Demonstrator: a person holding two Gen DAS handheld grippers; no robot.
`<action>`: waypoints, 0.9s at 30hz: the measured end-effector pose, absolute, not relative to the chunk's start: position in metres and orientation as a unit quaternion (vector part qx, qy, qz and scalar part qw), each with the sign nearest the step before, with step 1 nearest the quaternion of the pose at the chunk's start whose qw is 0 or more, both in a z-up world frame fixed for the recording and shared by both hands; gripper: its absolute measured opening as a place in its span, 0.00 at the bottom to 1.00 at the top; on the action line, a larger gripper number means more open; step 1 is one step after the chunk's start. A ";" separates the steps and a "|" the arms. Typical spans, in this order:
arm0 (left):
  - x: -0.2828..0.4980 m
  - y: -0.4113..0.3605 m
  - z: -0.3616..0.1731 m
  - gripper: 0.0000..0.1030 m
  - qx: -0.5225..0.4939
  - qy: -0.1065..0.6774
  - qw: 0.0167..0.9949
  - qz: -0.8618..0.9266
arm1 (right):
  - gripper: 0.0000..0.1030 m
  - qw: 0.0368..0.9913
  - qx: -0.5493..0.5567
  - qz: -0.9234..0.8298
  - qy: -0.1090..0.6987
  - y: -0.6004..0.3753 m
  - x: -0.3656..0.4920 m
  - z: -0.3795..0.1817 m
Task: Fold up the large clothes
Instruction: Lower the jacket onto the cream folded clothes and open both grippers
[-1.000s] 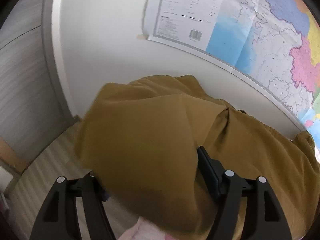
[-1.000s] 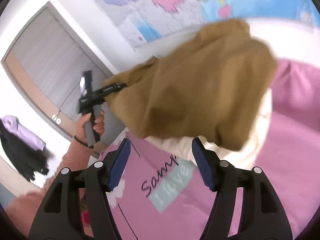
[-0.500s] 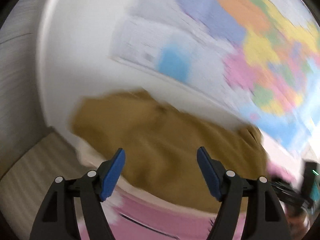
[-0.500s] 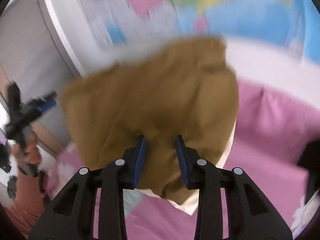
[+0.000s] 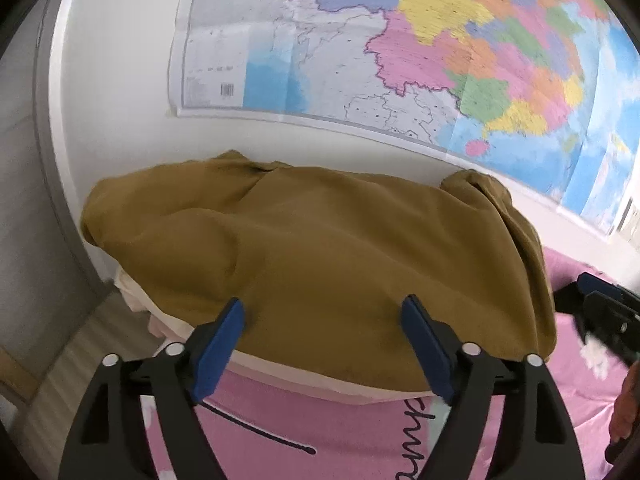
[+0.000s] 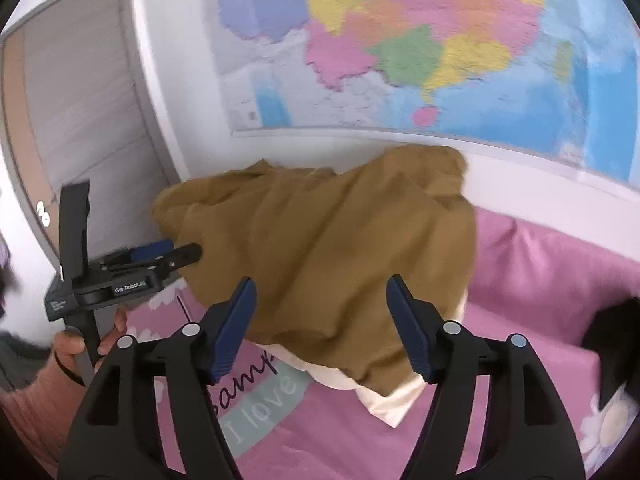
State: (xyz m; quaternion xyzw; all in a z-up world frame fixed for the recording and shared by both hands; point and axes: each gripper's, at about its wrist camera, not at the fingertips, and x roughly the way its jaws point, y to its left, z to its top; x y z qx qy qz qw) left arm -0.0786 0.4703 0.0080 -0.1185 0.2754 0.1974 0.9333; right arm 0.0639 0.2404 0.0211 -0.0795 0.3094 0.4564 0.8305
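Note:
A mustard-brown garment (image 5: 320, 240) lies in a loose folded heap on a cream cloth (image 5: 288, 372) on the pink bed sheet (image 5: 360, 440), against the wall. My left gripper (image 5: 320, 332) hovers at the heap's near edge, its jaws opening, the blue pads clear of the fabric. In the right wrist view the same garment (image 6: 340, 256) spreads ahead of my right gripper (image 6: 320, 320), whose jaws are also opening and press on nothing. The left gripper (image 6: 176, 254) shows there at the heap's left end, held by a hand (image 6: 76, 344). The right gripper (image 5: 600, 304) sits at the left view's right edge.
A large coloured map (image 5: 440, 60) hangs on the white wall behind the bed. A grey door (image 6: 80, 100) stands to the left. Wood floor (image 5: 60, 368) runs beside the bed. A dark object (image 6: 612, 340) lies on the sheet at the right.
The left gripper let go of the garment and swung right along the bed. The right gripper closed over the fabric half a second ago and has opened again. The garment has settled onto the cream cloth.

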 end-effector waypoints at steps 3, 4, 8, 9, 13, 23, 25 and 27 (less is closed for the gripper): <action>-0.080 0.459 0.007 0.84 -0.112 0.276 0.934 0.195 | 0.65 0.823 -0.092 0.437 0.352 0.253 0.077 -0.001; -0.079 0.456 0.007 0.84 -0.111 0.276 0.935 0.194 | 0.65 0.825 -0.097 0.427 0.357 0.254 0.079 -0.008; -0.076 0.446 0.003 0.84 -0.105 0.280 0.935 0.192 | 0.68 0.821 -0.086 0.427 0.368 0.256 0.088 -0.025; -0.075 0.444 0.002 0.84 -0.105 0.281 0.935 0.190 | 0.68 0.821 -0.088 0.428 0.368 0.255 0.087 -0.024; -0.074 0.436 0.001 0.84 -0.098 0.279 0.935 0.197 | 0.69 0.821 -0.091 0.428 0.367 0.253 0.083 -0.019; -0.100 0.411 0.004 0.94 -0.105 0.260 0.934 0.222 | 0.95 0.830 -0.061 0.444 0.332 0.221 0.040 -0.007; -0.106 0.407 0.001 0.94 -0.117 0.263 0.932 0.219 | 0.95 0.835 -0.061 0.440 0.324 0.214 0.028 -0.007; -0.113 0.402 -0.002 0.94 -0.124 0.263 0.929 0.228 | 0.95 0.841 -0.062 0.433 0.320 0.207 0.019 -0.009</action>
